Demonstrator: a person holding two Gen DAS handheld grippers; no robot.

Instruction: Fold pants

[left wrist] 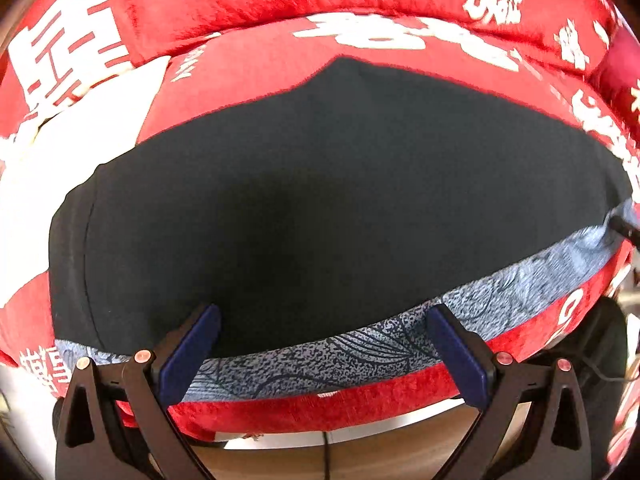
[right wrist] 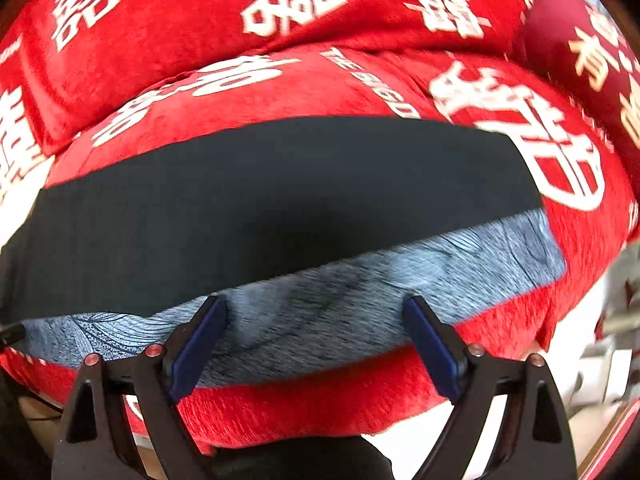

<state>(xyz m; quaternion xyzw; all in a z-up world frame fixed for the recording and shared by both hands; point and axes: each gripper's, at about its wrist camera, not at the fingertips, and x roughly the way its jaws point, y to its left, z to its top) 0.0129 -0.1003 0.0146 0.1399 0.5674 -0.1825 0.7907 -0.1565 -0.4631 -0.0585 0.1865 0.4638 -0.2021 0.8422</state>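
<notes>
Dark navy pants point(left wrist: 320, 200) lie flat on a red cushion, with a grey patterned band point(left wrist: 360, 344) showing along their near edge. My left gripper point(left wrist: 324, 316) is open and empty, its blue pads point(left wrist: 188, 352) hovering over that near edge. In the right wrist view the same pants point(right wrist: 280, 192) stretch across as a dark strip with the grey patterned band point(right wrist: 340, 300) in front. My right gripper point(right wrist: 316, 308) is open and empty above the grey band.
The red plush cushion with white characters point(left wrist: 280, 60) covers the seat and rises as a backrest point(right wrist: 280, 12) behind the pants. The cushion's front edge point(right wrist: 320, 400) drops off below the grippers. A wooden floor point(left wrist: 340, 452) shows beneath.
</notes>
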